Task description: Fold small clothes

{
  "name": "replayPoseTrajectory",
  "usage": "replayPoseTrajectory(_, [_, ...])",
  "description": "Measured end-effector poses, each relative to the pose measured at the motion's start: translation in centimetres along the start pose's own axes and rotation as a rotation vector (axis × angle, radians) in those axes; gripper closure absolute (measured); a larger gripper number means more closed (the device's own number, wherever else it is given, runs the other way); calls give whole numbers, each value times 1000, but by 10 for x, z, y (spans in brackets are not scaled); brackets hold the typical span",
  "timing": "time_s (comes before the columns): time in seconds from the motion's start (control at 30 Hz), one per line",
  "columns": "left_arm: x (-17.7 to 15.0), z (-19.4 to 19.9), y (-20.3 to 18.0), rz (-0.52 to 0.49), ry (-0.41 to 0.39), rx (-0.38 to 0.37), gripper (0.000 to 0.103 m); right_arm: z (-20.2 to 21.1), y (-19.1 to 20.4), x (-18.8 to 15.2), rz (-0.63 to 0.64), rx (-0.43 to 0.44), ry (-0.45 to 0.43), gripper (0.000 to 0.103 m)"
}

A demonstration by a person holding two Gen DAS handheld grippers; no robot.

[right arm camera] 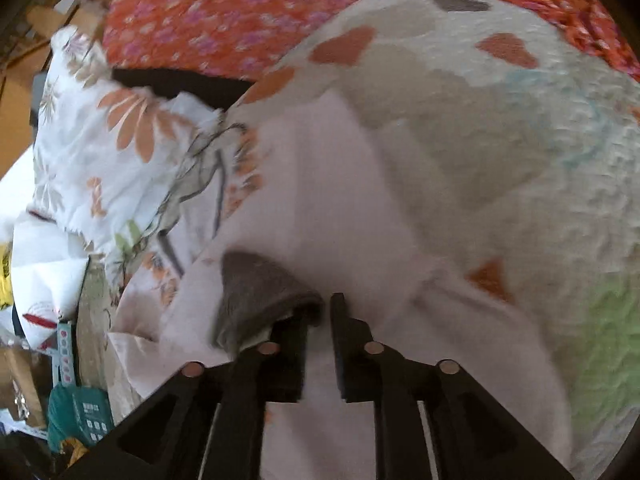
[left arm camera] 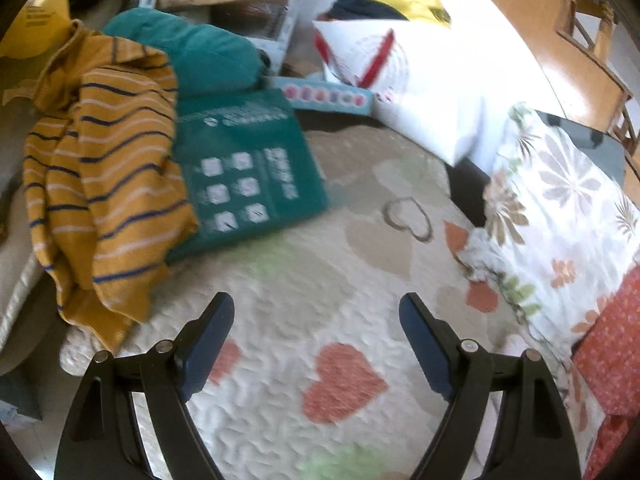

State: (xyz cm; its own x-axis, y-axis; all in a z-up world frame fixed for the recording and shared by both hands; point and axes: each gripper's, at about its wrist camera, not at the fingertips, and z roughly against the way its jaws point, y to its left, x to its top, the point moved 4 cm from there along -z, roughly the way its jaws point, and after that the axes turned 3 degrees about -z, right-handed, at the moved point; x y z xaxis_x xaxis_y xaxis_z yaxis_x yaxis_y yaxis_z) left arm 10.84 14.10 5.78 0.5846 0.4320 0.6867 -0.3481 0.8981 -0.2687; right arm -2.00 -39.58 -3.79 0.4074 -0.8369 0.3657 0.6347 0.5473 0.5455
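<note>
My right gripper [right arm camera: 326, 306] hangs low over a pale pink garment [right arm camera: 320, 184] spread on the heart-print quilt [right arm camera: 520, 152]. Its jaws stand a narrow gap apart. A grey fold of the garment [right arm camera: 256, 288] drapes over the left fingertip and runs into the gap. The blur hides whether the pads press on it. My left gripper [left arm camera: 316, 308] is open wide above bare quilt [left arm camera: 344, 248], with nothing between its fingers. A mustard striped garment [left arm camera: 104, 168] lies crumpled to its left, apart from the fingers.
A teal box [left arm camera: 248, 172] and a teal cloth bundle [left arm camera: 200, 52] sit behind the striped garment. A floral pillow [left arm camera: 560, 208] and an orange-red patterned cloth [right arm camera: 224, 8] border the quilt. White bags [left arm camera: 420, 72], cardboard and a wooden chair [left arm camera: 592, 28] stand beyond.
</note>
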Motion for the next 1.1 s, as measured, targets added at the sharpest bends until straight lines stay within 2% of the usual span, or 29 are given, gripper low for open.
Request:
replayPoseTrajectory(0.07, [-3, -1, -12, -5, 17, -24, 19, 13, 1, 6, 44, -15, -34, 69])
replayPoseTrajectory(0.17, [-9, -1, -33, -14, 38, -63, 19, 30, 17, 10, 162, -19, -73, 61])
replayPoseTrajectory(0.2, [-11, -1, -40, -19, 43, -72, 19, 31, 24, 8, 213, -23, -75, 59])
replayPoseTrajectory(0.27, [-16, -2, -54, -30, 53, -86, 19, 26, 48, -3, 366, -44, -57, 47])
replayPoseTrajectory(0.33, [-20, -3, -65, -38, 63, -99, 19, 18, 60, -11, 462, -71, -36, 44])
replayPoseTrajectory(0.47, [-25, -6, -82, -65, 80, -120, 19, -5, 64, -14, 572, -166, -37, 44])
replayPoseTrajectory(0.5, [-25, -6, -84, -78, 76, -117, 19, -13, 59, -9, 573, -220, -37, 44])
replayPoseTrajectory(0.53, [-24, -7, -84, -86, 72, -111, 19, -22, 53, -3, 566, -323, -46, 44])
replayPoseTrajectory(0.57, [-22, -8, -82, -92, 68, -102, 19, -23, 50, 0, 560, -358, -46, 45])
replayPoseTrajectory(0.6, [-20, -9, -79, -90, 63, -94, 19, -24, 53, 1, 555, -344, -43, 46])
replayPoseTrajectory(0.7, [-12, -13, -61, -51, 56, -56, 19, -20, 89, -16, 584, -168, -4, 46])
replayPoseTrajectory(0.73, [-11, -15, -56, -36, 61, -47, 18, -22, 110, -28, 611, -94, 27, 46])
replayPoseTrajectory(0.87, [-14, -27, -43, 15, 124, -61, 18, -41, 187, -74, 718, 77, 141, 46])
replayPoseTrajectory(0.93, [-15, -29, -44, 19, 139, -70, 18, -50, 225, -98, 784, 128, 173, 46])
replayPoseTrajectory(1.0, [-15, -29, -46, 13, 133, -72, 18, -60, 260, -124, 874, 143, 189, 41])
replayPoseTrajectory(1.1, [-14, -27, -48, 3, 125, -81, 17, -81, 304, -157, 1053, 73, 167, 36])
